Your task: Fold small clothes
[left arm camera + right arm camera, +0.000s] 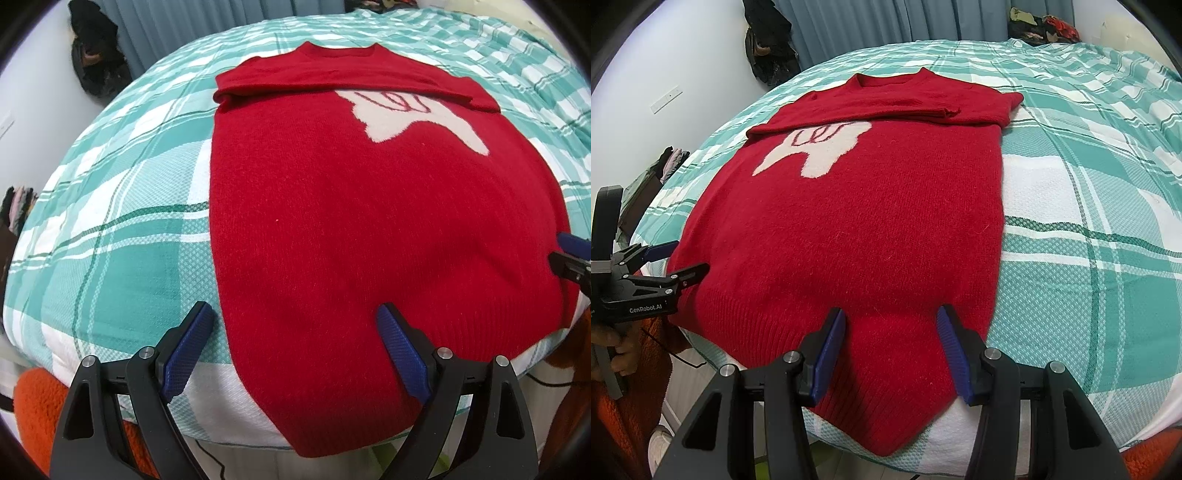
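Observation:
A red knit sweater point(369, 221) with a white animal patch lies flat on the bed, sleeves folded across the chest below the collar. It also shows in the right wrist view point(857, 229). My left gripper point(295, 317) is open and empty, its jaws straddling the sweater's left hem edge near the bed's front. My right gripper point(892, 321) is open and empty over the hem near its right corner. The right gripper shows at the right edge of the left wrist view point(570, 254). The left gripper shows at the left in the right wrist view point(681, 264), open.
The bed has a teal and white plaid cover point(122, 206), also seen in the right wrist view point(1089, 221). The sweater hem hangs over the bed's front edge. Dark clothes hang on the wall point(768, 44) by grey curtains. An orange fleece sleeve point(33, 402) is at bottom left.

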A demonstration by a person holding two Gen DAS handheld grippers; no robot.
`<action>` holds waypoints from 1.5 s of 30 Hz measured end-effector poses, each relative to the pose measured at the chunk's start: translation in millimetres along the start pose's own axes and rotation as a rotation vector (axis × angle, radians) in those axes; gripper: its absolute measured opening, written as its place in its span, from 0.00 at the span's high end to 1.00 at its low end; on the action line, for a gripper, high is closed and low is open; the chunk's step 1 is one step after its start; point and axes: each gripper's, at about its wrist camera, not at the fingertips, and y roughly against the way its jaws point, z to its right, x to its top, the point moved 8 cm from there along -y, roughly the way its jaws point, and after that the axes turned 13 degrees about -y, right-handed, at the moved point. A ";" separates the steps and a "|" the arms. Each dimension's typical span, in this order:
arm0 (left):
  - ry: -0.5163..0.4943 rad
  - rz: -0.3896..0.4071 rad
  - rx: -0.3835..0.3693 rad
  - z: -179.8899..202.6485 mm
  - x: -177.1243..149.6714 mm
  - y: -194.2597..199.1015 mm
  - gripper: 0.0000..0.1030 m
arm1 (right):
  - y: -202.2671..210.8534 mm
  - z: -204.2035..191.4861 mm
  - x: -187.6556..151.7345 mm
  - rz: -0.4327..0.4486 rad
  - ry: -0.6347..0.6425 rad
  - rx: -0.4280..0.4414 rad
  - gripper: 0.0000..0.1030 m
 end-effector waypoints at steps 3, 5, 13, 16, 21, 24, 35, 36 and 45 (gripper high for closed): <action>-0.005 0.000 -0.001 0.5 -2.5 0.6 0.10 | -0.1 -0.8 -0.4 0.002 0.002 -0.003 0.49; -0.008 0.001 -0.001 0.9 -3.6 0.9 0.10 | -0.3 -1.0 -0.4 0.002 0.005 -0.006 0.49; -0.021 0.011 0.012 2.7 -5.8 1.6 0.08 | -0.6 -2.9 -1.3 0.010 0.030 -0.033 0.49; -0.023 0.014 0.020 3.6 -7.0 2.0 0.08 | 0.0 -2.6 -2.5 0.012 0.033 -0.038 0.49; -0.026 0.014 0.019 4.2 -8.5 2.9 0.08 | 0.3 -3.0 -4.0 0.015 0.043 -0.053 0.49; -0.033 0.012 0.019 4.6 -9.6 3.7 0.08 | 0.3 -2.9 -4.2 0.015 0.043 -0.059 0.49; -0.049 -0.073 -0.026 -2.1 -39.5 13.3 0.07 | 15.7 2.6 -8.1 0.006 0.015 -0.049 0.49; -0.032 -0.086 -0.033 -5.8 -45.3 15.8 0.07 | 18.5 4.5 -8.8 0.006 0.006 -0.049 0.49; 0.296 0.057 -0.205 -57.7 -44.0 43.5 0.13 | 73.3 19.0 -3.3 0.132 -0.102 0.054 0.49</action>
